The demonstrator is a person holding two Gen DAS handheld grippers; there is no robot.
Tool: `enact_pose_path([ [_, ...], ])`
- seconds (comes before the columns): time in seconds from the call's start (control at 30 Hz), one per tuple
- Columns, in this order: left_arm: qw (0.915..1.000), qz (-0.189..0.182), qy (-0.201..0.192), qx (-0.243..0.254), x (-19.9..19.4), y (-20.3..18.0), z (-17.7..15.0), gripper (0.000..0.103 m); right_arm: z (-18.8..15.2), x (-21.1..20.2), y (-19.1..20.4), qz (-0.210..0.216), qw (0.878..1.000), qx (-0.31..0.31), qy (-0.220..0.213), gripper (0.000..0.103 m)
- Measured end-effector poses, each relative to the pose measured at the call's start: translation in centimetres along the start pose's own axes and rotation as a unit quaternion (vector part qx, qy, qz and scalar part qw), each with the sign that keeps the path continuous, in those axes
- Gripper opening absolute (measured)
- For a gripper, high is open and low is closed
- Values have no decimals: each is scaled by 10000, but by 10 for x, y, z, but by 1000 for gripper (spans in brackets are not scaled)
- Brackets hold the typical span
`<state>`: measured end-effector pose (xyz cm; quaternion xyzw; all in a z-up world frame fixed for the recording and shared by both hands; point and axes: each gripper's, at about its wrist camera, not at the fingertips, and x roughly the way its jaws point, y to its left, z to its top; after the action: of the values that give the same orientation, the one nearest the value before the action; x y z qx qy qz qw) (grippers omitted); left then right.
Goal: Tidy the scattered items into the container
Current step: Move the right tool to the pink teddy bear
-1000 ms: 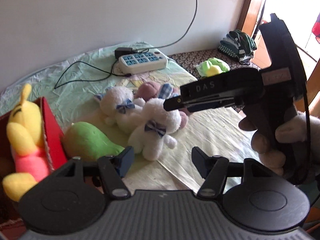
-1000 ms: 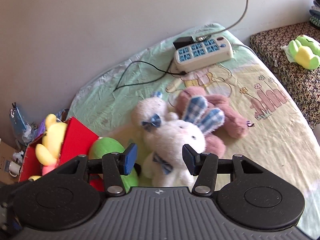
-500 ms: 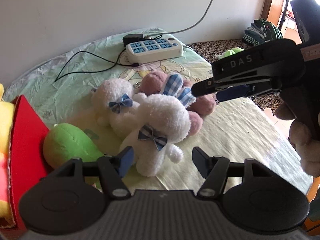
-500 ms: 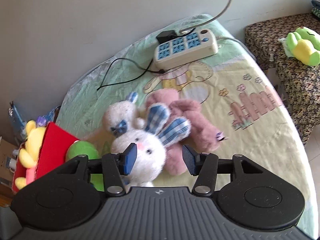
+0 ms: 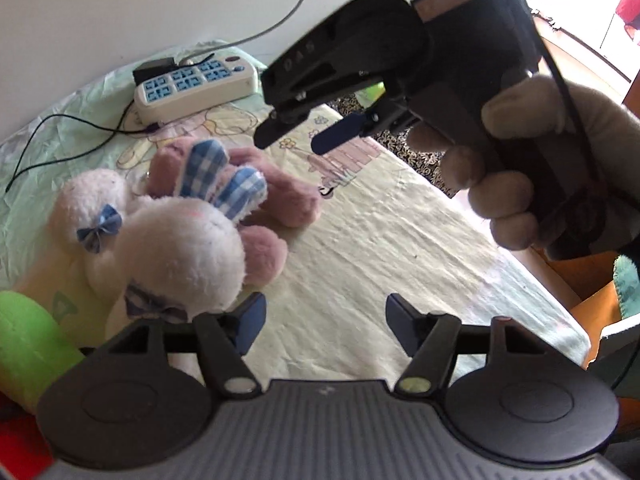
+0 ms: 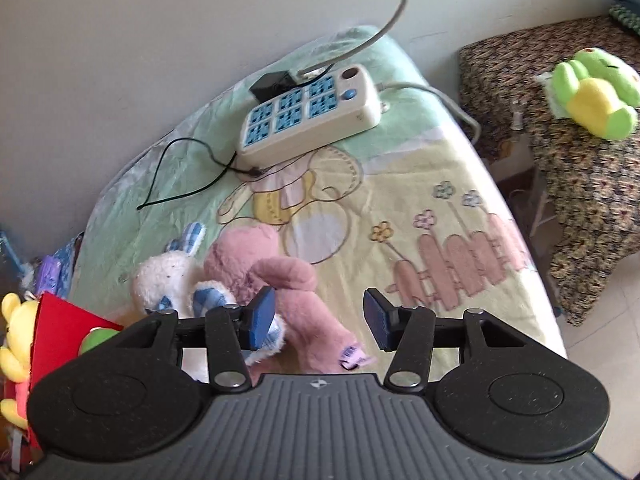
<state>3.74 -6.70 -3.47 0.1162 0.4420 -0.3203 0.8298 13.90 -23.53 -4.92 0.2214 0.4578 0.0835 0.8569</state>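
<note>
Both tongs (image 5: 322,322) (image 6: 320,318) (spread wide) hover over plush toys (image 5: 180,240).

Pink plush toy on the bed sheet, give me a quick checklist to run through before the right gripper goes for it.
1. Right gripper open: ok, jaws spread with nothing between them.
2. Left gripper empty and open: ok.
3. Pink plush toy lined up: ok, its body lies just ahead of the right gripper, nearer the left finger.
4. Toy free to lift: not ok, the white plush bunny with blue checked ears lies against it, partly on top.
5. Red container has room: cannot tell, only a red wall shows, with a yellow plush toy beside it.
6. White power strip and its cables clear of the grasp: ok.
</note>
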Motion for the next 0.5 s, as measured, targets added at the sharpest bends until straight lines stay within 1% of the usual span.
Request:
enact_pose_path([
  [0.07,9996,272,-38,-20,4,6,4,63,9,8,2,94,9996,-228,103,57],
  [0.1,9994,315,-85,-90,2,12,6,61,12,11,3,122,9994,-309,109,58],
  [0.13,9993,284,-139,-209,-2,20,9,60,16,14,2,185,9990,-375,127,61],
  [0.2,9985,232,-274,-417,-9,36,14,60,21,22,-1,369,9981,-418,258,62],
  [0.3,9971,336,-443,-524,-18,51,18,59,26,37,-3,610,9958,-477,495,62],
  [0.37,9963,300,-533,-597,-24,56,20,61,29,45,-1,809,9936,-548,573,62],
  [0.43,9963,323,-515,-611,-24,57,21,61,32,53,0,1034,9906,-577,687,62],
  [0.5,9961,325,-507,-638,-24,56,22,62,34,60,3,1171,9881,-605,799,63],
])
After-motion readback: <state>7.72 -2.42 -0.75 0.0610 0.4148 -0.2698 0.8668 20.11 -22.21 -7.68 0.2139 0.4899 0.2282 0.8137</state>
